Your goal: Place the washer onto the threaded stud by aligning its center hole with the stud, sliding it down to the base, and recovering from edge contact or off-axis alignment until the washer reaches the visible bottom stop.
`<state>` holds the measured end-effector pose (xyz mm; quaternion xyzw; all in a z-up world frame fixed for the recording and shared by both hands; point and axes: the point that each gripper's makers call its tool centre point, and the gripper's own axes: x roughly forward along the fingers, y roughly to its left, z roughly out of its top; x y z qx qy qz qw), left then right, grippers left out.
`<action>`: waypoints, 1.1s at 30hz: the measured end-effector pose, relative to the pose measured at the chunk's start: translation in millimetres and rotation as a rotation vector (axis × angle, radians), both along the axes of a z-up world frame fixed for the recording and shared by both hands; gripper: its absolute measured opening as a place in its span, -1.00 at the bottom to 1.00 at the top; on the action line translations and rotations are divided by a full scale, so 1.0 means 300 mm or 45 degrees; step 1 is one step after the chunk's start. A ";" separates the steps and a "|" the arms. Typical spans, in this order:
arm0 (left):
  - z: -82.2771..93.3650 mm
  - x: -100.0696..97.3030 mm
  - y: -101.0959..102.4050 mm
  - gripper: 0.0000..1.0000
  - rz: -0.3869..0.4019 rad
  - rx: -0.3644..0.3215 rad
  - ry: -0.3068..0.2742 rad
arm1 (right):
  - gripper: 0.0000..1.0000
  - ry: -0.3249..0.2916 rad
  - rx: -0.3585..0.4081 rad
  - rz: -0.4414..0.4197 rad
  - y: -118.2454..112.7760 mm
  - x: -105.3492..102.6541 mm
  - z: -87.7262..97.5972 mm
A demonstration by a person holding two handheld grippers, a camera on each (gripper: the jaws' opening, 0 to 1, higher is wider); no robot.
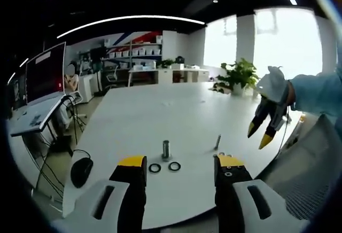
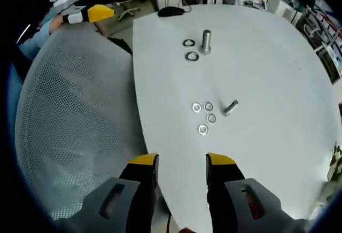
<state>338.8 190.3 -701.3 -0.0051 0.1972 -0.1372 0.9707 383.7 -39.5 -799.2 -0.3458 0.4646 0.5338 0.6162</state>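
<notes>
An upright threaded stud (image 1: 166, 149) (image 2: 206, 40) stands on the white table (image 1: 160, 110) (image 2: 267, 83). Two dark washers lie beside it, one on the left (image 1: 155, 168) (image 2: 188, 43) and one on the right (image 1: 174, 165) (image 2: 192, 56). A loose bolt (image 1: 217, 141) (image 2: 231, 107) lies on its side farther off, with several small silver washers (image 2: 203, 117) by it. My left gripper (image 1: 181, 171) is open, empty, just short of the stud. My right gripper (image 2: 181, 163) is open and empty over the table's edge, and it also appears raised at the right (image 1: 263, 134).
A grey mesh chair back (image 2: 69, 115) (image 1: 315, 163) stands against the table's near edge. A black mouse (image 2: 171, 11) (image 1: 81, 171) lies at the table's end. A monitor desk (image 1: 37, 115) and a potted plant (image 1: 238, 75) stand beyond.
</notes>
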 end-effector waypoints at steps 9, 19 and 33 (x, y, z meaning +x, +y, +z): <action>-0.002 0.002 -0.001 -0.05 0.003 -0.007 0.003 | -0.27 -0.054 -0.035 0.003 0.029 0.028 -0.014; 0.022 0.012 -0.022 -0.18 -0.016 0.013 -0.038 | -0.35 -0.048 -0.015 -0.074 -0.018 0.051 -0.013; 0.036 0.016 -0.097 -0.22 -0.113 0.057 -0.058 | -0.33 -0.118 -0.002 -0.157 0.025 0.147 -0.063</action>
